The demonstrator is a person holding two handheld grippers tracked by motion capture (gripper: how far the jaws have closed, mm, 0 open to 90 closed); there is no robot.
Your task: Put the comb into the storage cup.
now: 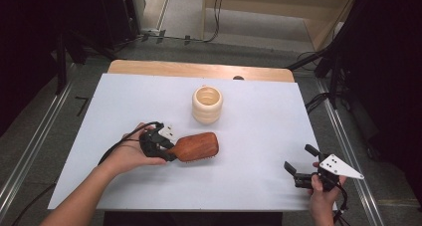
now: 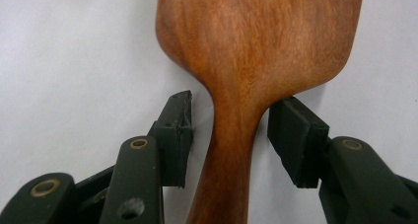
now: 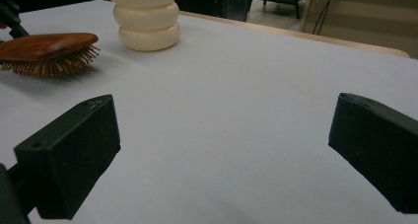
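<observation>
Hairbrush (image 1: 195, 146): I see a wooden paddle brush, reddish-brown with a visible grain, a broad rounded-rectangular head narrowing to a slim handle. It lies near the middle of the white table, smooth back up, bristles down; in my right gripper view (image 3: 47, 51) the pale, tan bristles fan out beneath the head and touch the surface.

Left gripper (image 2: 229, 135): my jaws stand either side of the brush's handle, just below where the head flares. In the left gripper view a narrow sliver of table shows between each black pad and the wood, so they are parted around the handle and not pressing on it. In the high view (image 1: 164, 147) my left hand holds the gripper at the brush's handle end.

Right gripper (image 1: 298, 164): held at the near right part of the table, well apart from the brush, its jaws wide apart with bare table between them.

Cream holder (image 1: 207, 104): a ribbed, stacked-ring cup, upright, open at the top, standing just beyond the brush head, not touching it.

Table (image 1: 259, 116): white top with a wooden strip along the far edge.
</observation>
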